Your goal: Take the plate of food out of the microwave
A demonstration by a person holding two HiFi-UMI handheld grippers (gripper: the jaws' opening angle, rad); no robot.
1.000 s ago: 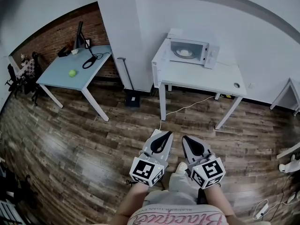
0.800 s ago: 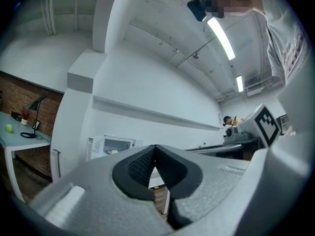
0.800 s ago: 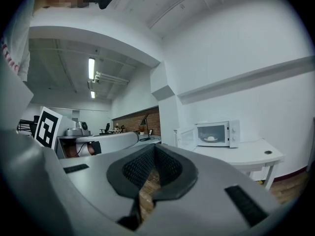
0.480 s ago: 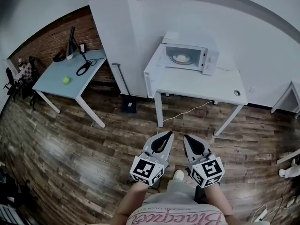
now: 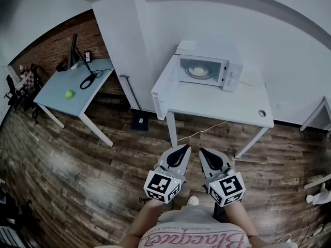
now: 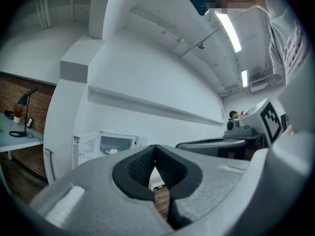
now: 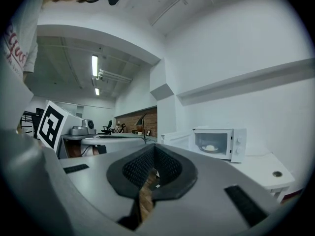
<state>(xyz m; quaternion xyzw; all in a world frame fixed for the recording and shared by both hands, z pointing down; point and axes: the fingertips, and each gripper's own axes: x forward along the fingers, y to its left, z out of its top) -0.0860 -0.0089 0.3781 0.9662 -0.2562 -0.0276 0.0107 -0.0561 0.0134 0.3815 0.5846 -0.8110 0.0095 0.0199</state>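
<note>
A white microwave (image 5: 209,66) stands at the back of a white table (image 5: 227,103), its door (image 5: 166,79) swung open to the left. Inside it sits a plate of food (image 5: 198,70). The plate (image 6: 112,151) also shows in the left gripper view, and the plate (image 7: 210,148) in the right gripper view. Both grippers are held side by side low in front of the person, well short of the table. My left gripper (image 5: 178,151) is shut and empty. My right gripper (image 5: 205,153) is shut too, with nothing in it.
A pale blue desk (image 5: 57,89) at the left carries a green ball (image 5: 69,94), a lamp and a cable. A power cord (image 5: 199,133) trails over the wood floor under the white table. Another table's corner (image 5: 320,112) shows at the right.
The person has stepped toward the white table, so the microwave looks larger and nearer. Both grippers have kept their place and stayed shut.
</note>
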